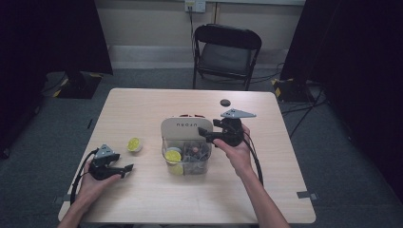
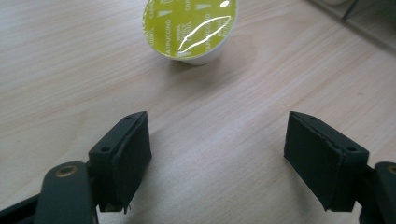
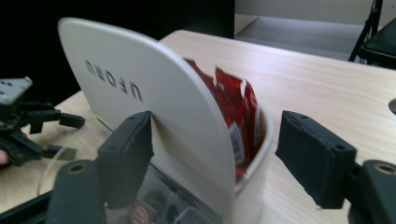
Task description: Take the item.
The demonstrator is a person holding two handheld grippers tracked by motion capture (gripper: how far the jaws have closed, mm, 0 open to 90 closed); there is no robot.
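green-lidded pod [image 2: 189, 29] lay just left of the organizer [image 1: 186, 129]; left gripper [image 2: 217, 161] gaped for it, right gripper [image 3: 215, 161] open, straddling the organizer's wall.

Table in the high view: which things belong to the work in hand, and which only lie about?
In the work:
- coffee capsule
- left claw, open
- organiser box
- right claw, around its back panel

Lying about:
- black disc
- folding chair

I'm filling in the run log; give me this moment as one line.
left gripper: open, short of capsule on table | right gripper: jaws astride organiser back panel, not clamped
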